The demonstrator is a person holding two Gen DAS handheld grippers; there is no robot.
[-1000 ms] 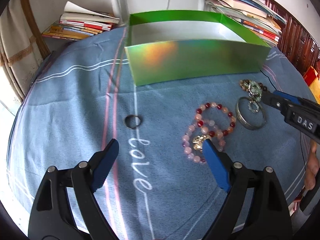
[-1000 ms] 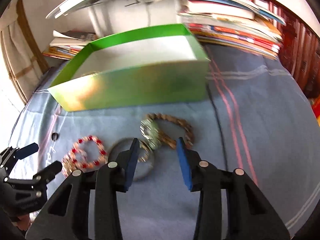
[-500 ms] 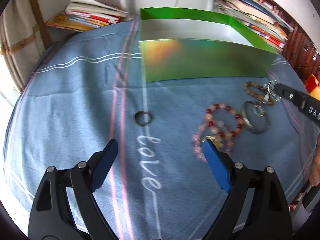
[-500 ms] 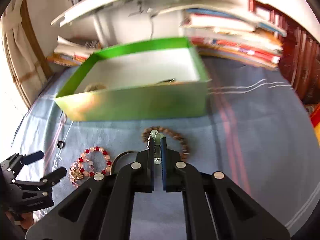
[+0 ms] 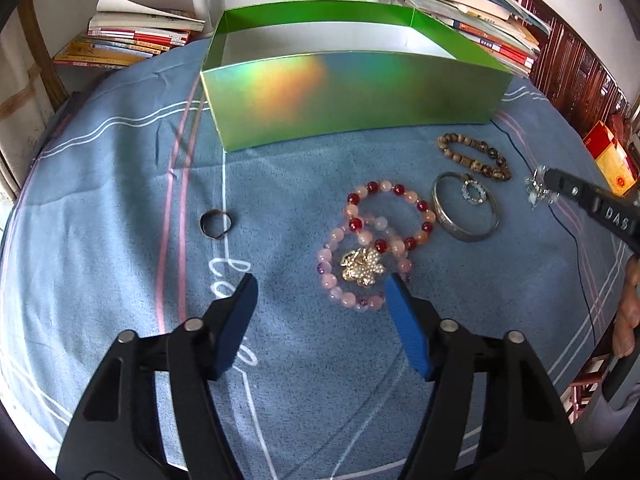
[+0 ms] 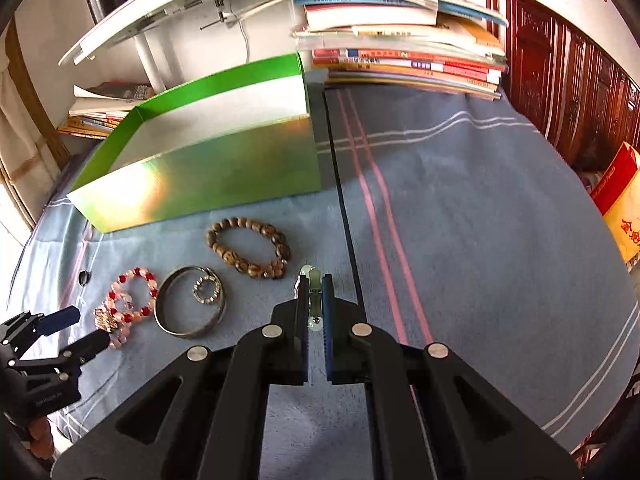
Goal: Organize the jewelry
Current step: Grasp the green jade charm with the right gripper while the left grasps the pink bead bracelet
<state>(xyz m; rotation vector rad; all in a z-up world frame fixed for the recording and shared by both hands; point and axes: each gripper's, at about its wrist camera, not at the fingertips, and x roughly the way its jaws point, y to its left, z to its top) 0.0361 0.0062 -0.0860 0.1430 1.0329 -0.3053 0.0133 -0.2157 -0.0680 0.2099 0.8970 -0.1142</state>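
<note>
Lifted off the silver bangle [image 6: 190, 306], a small pale pendant [image 6: 311, 276] now sits clamped in the right tongs [image 6: 315, 280] near the tabletop's right edge, short of the green box [image 6: 208, 172]. Left tongs [image 5: 320, 286], just narrowing, stand apart around the pink bead bracelets [image 5: 374, 248], gripping nothing.

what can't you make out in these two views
- Floor of the green box: both views, hidden by its near wall.
- Pale piece in the right gripper: right wrist view, jaws cover most of it; left wrist view, too small.
- Small ring: tiny in the right wrist view.
</note>
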